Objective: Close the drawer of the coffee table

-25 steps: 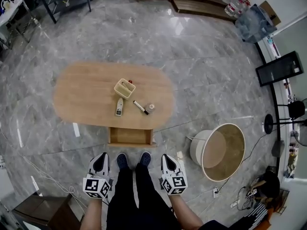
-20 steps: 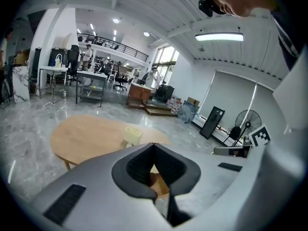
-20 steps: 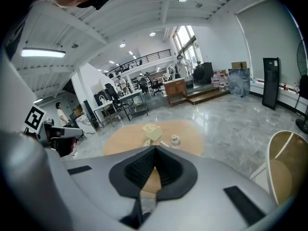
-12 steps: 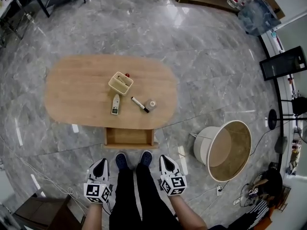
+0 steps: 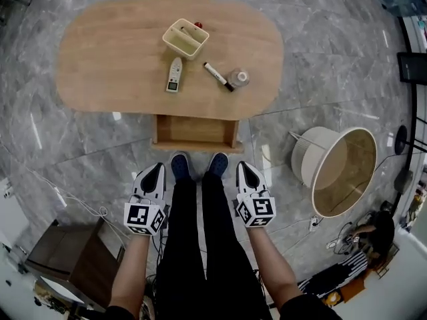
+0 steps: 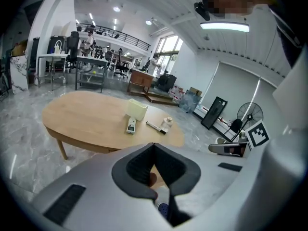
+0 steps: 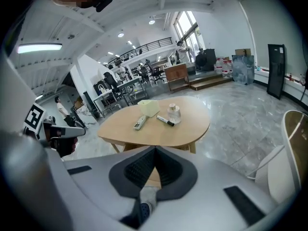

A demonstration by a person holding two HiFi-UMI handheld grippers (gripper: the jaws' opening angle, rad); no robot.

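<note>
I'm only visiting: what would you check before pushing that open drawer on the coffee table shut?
1. Drawer stands open, sticking out from the coffee table front: ok.
2. Visible part of the drawer is bare, with nothing over its walls: ok.
3. Left gripper and right gripper have jaws together and hold nothing: ok.
4. A gripper touching the drawer front: not ok, both are apart from it.
5. Way to the drawer front: ok, only the person's shoes are there.
6. Drawer runners: cannot tell, hidden.
</note>
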